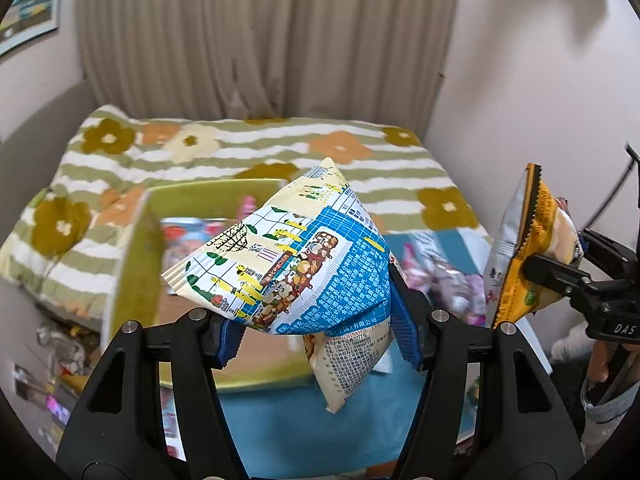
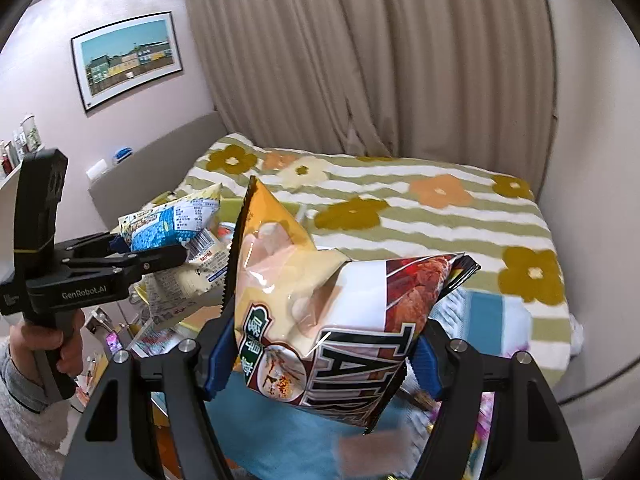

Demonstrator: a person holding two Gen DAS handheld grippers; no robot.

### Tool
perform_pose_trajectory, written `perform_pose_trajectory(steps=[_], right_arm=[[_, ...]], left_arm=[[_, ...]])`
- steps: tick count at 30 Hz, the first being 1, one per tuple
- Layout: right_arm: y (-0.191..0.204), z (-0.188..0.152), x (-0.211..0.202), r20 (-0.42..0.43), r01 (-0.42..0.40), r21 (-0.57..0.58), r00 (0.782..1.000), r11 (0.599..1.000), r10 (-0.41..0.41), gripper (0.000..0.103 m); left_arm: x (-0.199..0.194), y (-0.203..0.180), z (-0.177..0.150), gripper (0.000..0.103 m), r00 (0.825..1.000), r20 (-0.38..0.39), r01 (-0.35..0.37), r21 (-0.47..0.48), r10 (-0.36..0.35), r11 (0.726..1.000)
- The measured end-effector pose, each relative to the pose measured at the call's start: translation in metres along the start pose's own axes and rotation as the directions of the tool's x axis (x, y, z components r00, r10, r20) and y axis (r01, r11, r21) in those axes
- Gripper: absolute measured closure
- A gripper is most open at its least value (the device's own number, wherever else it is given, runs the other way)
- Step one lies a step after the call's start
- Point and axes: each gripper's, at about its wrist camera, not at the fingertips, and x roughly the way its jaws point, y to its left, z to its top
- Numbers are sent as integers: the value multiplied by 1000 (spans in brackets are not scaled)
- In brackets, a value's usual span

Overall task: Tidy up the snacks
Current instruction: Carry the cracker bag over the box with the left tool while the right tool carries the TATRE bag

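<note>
Left gripper (image 1: 316, 324): blue-padded fingers (image 1: 230, 338) pinch a cream-and-blue snack packet (image 1: 288, 256) at its lower fold, the packet held in the air above a green-walled cardboard box (image 1: 136, 256) that stands at the near edge of the bed (image 1: 248, 152) (flowered, striped cover). Other packets lie in the box, blurred. Right gripper (image 2: 320, 356): fingers (image 2: 218, 364) clamp a yellow-and-white chip bag (image 2: 304, 304) printed with large black letters, its serrated top seal pointing up, also clear of the bed. A blue cloth (image 2: 280, 436) lies below both grippers. A hand (image 2: 44, 344) grips the left gripper's handle. Beige curtains (image 2: 400, 60) hang behind the bed.
</note>
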Motion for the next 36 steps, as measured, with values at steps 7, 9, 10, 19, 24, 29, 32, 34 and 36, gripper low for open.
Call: perform_pose_trajectory(steps=[7,9,10,19,24,29,32,34,36], right_arm=[[56,42,57,-22,-58,-44,998,997,57,35],[67,50,72,-35,-66,-40,997,997,65,35],[73,55,82,-43,-75,-35,996,997,73,35],[114,71,166,-155,-72,24,985,997,75,35],[123,73,201,-208,-41,48,977,998,50,35],[127,73,220,-241,1,57,971,998,13,35],[129,75,226,-253,18,64,968,998,-1,35],[129,75,229,-262,27,72,965,997,-7,35],[130,75,230,-269,30,81,963,996,-8,35]], left_arm=[[12,87,6,45,997,-29,-68,-70,66,995],[19,110,5,45,996,-47,-85,-78,82,993],[24,119,4,44,995,-63,-88,-79,83,993],[95,155,-22,44,966,-253,-58,8,58,998],[118,159,-32,44,950,-309,-25,53,40,998],[128,160,-36,2,944,-326,-16,84,42,996],[122,163,-35,0,949,-314,-14,86,40,996],[115,169,-33,0,951,-308,-8,75,31,997],[108,173,-32,0,954,-299,-1,62,20,998]])
